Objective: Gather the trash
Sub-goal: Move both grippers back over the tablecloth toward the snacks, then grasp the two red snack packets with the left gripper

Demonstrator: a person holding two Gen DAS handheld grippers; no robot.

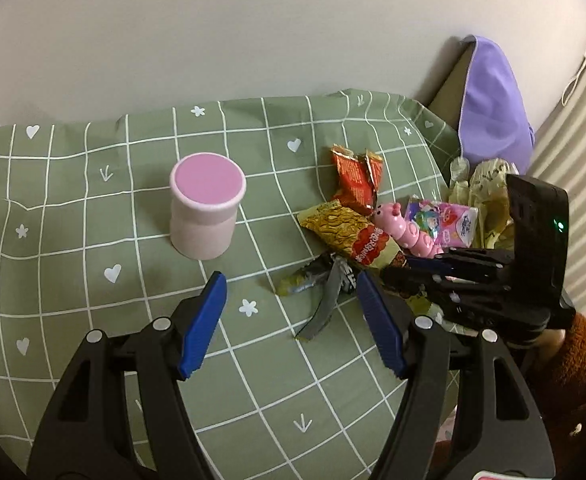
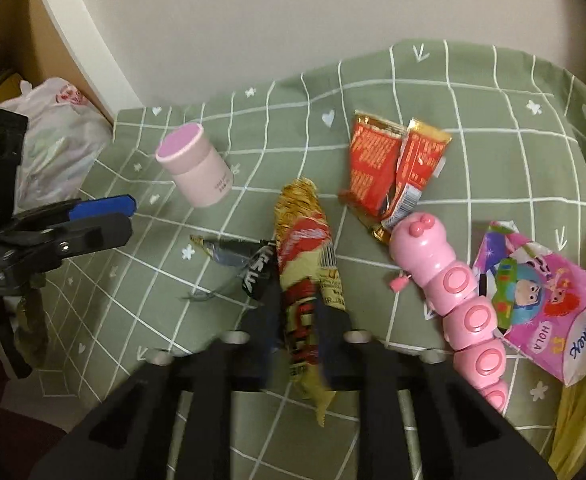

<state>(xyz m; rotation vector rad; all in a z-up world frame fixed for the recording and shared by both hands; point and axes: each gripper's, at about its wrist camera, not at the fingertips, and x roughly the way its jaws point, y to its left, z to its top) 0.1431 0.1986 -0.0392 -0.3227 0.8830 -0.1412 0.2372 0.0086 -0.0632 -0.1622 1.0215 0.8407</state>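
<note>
Yellow noodle wrapper (image 2: 307, 280) clamped between right gripper (image 2: 297, 312) jaws — lengthwise.

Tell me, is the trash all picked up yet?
Not yet. Nothing looks collected so far. The right gripper is closed on the yellow noodle wrapper. The red wrapper and dark torn wrapper still lie on the cloth. The left gripper is open.

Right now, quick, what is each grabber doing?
Left gripper: open, holding nothing.
Right gripper: shut on the yellow noodle wrapper.
</note>
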